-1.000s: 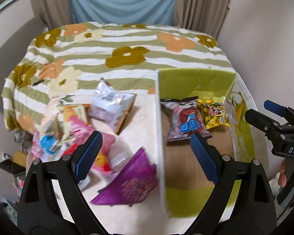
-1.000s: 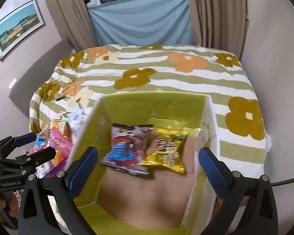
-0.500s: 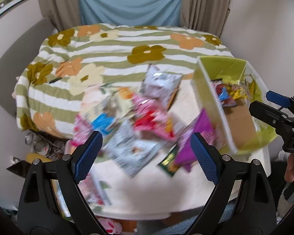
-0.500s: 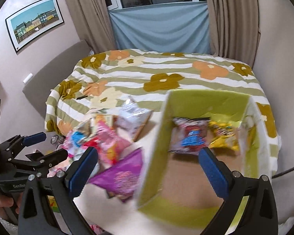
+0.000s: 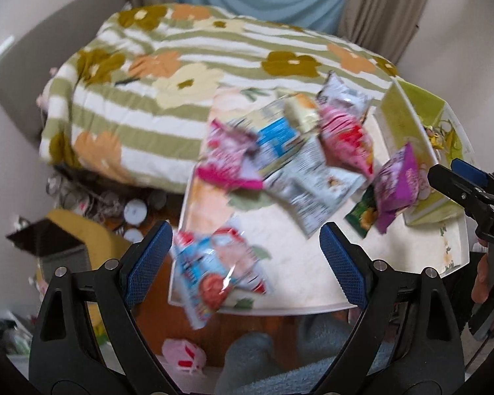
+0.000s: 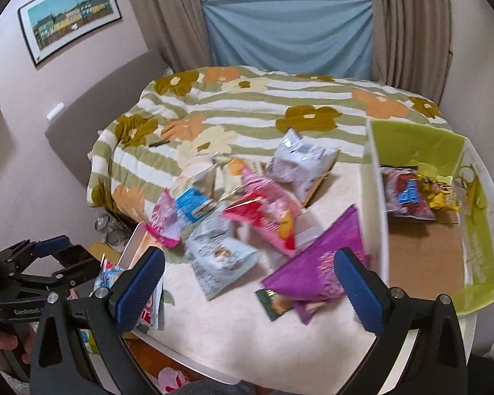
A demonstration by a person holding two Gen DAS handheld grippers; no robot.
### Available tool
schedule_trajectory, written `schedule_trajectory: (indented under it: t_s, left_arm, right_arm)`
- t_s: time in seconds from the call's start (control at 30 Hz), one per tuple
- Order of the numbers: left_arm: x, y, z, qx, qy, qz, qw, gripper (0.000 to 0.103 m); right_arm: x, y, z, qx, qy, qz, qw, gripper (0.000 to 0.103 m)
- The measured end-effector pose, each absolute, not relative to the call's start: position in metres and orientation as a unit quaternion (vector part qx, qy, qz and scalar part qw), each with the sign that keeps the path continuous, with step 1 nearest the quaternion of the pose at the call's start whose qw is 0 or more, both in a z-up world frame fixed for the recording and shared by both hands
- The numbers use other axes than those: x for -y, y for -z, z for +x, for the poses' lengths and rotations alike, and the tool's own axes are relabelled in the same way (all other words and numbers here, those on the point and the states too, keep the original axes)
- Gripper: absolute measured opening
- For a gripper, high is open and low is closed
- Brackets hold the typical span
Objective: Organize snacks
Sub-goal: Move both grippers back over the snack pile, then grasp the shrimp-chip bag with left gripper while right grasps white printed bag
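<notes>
Several snack bags lie in a loose pile on the white table (image 6: 233, 322): a purple bag (image 6: 319, 270), a pink and red bag (image 6: 266, 214), a grey-white bag (image 6: 219, 256) and a silver bag (image 6: 299, 161). A green cardboard box (image 6: 477, 250) at the table's right holds a red bag (image 6: 406, 197) and a yellow bag (image 6: 439, 194). My right gripper (image 6: 250, 289) is open and empty above the purple bag. My left gripper (image 5: 247, 263) is open and empty over a red-blue bag (image 5: 214, 279) at the table's front left corner.
A bed with a flowered, green-striped cover (image 6: 247, 112) lies behind the table. Clutter with small round clocks (image 5: 135, 210) and a yellow cushion (image 5: 82, 240) sits on the floor at the left. The box (image 5: 421, 151) stands at the table's right edge.
Both grippers have swung left, away from the box and toward the pile of bags. The left one now looks at the table's front left corner. Both stayed open and empty.
</notes>
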State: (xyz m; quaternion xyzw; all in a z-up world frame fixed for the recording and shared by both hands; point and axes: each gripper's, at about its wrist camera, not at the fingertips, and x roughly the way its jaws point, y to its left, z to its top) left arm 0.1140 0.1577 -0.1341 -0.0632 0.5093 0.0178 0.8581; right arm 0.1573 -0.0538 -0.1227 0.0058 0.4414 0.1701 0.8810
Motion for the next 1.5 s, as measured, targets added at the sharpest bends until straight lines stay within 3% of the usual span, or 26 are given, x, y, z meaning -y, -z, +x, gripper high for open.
schedule_trajectory:
  t_s: [0.4,0.67,1.1,1.5]
  left_arm:
    - [-0.186,0.202,0.092,-0.542,-0.083,-0.13,0.826,0.09]
    - [-0.171,0.237,0.111,-0.556,-0.104,-0.12,0.816,0.09]
    - [-0.136,0.252,0.134,-0.55,-0.099,-0.058,0.827,0.09]
    - [-0.142,0.267,0.151,-0.562,-0.09,-0.075,0.819,0.087]
  right_arm:
    - [0.009,0.168,0.166,-0.462,-0.216,-0.061,0.858,0.102]
    - [-0.003,0.204,0.187,-0.483,-0.243,-0.084,0.837,0.102]
    - [-0.015,0.233,0.2,-0.495,-0.28,-0.122,0.813,0.102]
    - [-0.042,0.257,0.219,-0.497,-0.295,-0.178,0.797,0.102]
